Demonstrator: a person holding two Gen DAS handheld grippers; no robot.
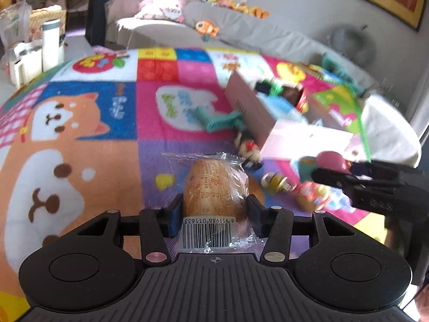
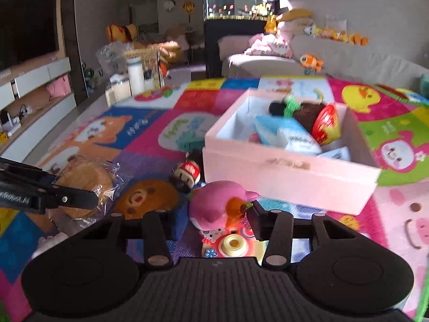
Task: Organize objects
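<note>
My left gripper [image 1: 214, 206] is shut on a wrapped bread roll [image 1: 214, 187] in clear plastic, held above the colourful play mat; the roll also shows in the right wrist view [image 2: 85, 179]. My right gripper [image 2: 217, 214] is shut on a pink toy [image 2: 214, 204], seen in the left wrist view too [image 1: 332, 161]. A pink-white open box [image 2: 284, 171] with several items inside stands just ahead of the right gripper; in the left wrist view the box [image 1: 249, 107] is far right.
A small figure toy [image 2: 187, 173] lies by the box's near left corner. A teal toy [image 1: 219, 119] lies left of the box. A toy camera [image 2: 233, 245] lies under the right gripper. A sofa [image 2: 268, 61] with plush toys is behind the mat.
</note>
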